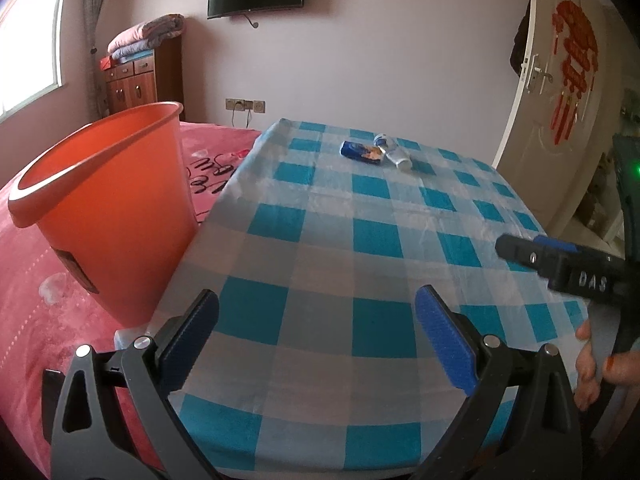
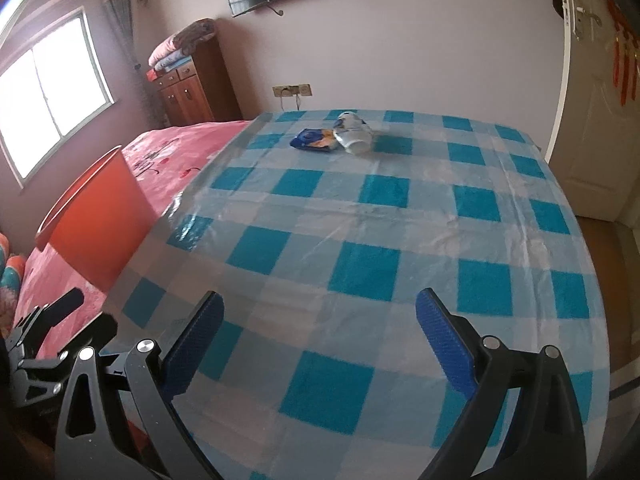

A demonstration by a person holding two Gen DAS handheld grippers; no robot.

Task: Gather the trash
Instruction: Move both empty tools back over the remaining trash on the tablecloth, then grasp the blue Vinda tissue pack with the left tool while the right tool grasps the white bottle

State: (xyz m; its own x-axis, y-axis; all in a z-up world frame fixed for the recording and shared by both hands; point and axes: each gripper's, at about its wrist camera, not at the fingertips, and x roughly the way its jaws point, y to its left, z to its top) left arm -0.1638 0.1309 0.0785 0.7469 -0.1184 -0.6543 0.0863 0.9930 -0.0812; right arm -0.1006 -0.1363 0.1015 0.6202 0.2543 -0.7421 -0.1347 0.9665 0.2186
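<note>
Where jaws gape, "DAS" on right gripper (image 1: 520, 254)

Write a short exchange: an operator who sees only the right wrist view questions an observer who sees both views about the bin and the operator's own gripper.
Operator: The table edge cuts off the orange bin for me. What's on its side?
Observer: The left wrist view shows the orange bin nearly whole, standing on the pink bedspread, with a dark label low on its wall.
Operator: How does my right gripper look from outside?
Observer: The right gripper hangs above the right side of the checked table. It is held by a hand with orange-painted nails.
</note>
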